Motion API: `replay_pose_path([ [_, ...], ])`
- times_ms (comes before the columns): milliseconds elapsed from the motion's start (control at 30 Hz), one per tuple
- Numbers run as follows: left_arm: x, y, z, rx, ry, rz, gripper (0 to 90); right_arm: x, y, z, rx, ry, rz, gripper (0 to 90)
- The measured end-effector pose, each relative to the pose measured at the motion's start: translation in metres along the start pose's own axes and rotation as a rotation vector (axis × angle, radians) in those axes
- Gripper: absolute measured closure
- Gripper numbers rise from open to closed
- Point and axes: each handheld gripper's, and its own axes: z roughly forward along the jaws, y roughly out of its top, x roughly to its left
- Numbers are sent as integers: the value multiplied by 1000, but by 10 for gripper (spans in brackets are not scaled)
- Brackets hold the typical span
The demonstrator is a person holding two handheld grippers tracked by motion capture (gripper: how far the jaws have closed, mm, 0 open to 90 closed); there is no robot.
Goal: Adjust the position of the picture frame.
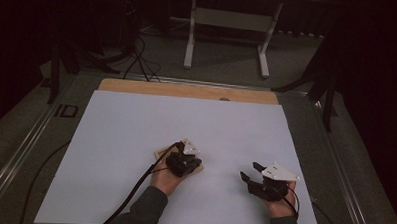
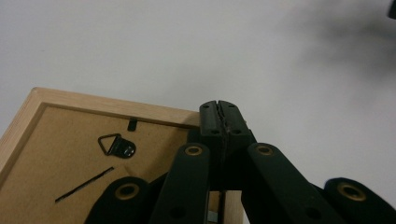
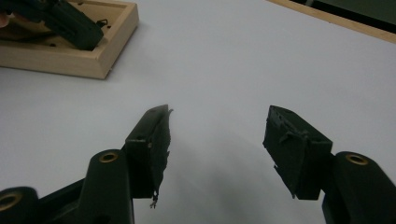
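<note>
Currently: left gripper (image 1: pixel 186 161) pressed together over back-up picture frame (image 2: pixel 56 140), likely to nudge it | right gripper (image 3: pixel 217 140) spread, empty, idle near tabletop (image 1: pixel 136 125) front-right corner

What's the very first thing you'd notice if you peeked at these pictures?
A wooden picture frame lying back side up near the middle of the big white board, its small metal hanger showing. The left gripper sits over the frame's edge with its jaws shut. Off to the right, the right gripper waits with jaws open and nothing between them.
</note>
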Motion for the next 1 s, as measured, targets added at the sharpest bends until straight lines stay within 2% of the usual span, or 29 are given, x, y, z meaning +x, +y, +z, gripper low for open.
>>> replay_pose_path([
  [133,4,-2,-11,-24,0,-7,849,2,1,3,10,6,5,411],
  [267,11,-7,-32,-66,21,-29,842,6,3,8,14,16,4,424],
  [300,11,-7,-32,-66,21,-29,842,6,3,8,14,16,4,424],
  [333,16,-11,-43,-80,38,-41,842,8,4,10,14,24,3,429],
  [367,18,-14,-47,-89,47,-47,841,13,7,16,14,48,0,454],
  [433,23,-20,-55,-97,64,-59,841,15,9,18,14,54,-4,468],
  [467,27,-26,-62,-102,77,-74,842,20,11,23,14,71,-12,510],
  [500,27,-26,-62,-102,77,-74,843,20,11,23,14,71,-12,510],
  [533,29,-29,-64,-105,85,-82,848,25,14,27,18,85,-26,576],
  [567,32,-32,-67,-107,94,-93,848,25,14,27,18,85,-26,576],
  [633,36,-39,-72,-107,108,-107,860,29,16,32,29,95,-43,639],
  [667,39,-45,-76,-109,119,-124,876,33,17,36,35,101,-51,717],
  [700,39,-45,-76,-109,119,-124,886,33,17,36,35,101,-51,717],
  [800,42,-53,-80,-111,128,-141,895,40,23,43,34,96,-56,863],
  [1000,44,-66,-82,-92,135,-158,897,52,32,55,35,125,-57,894],
])
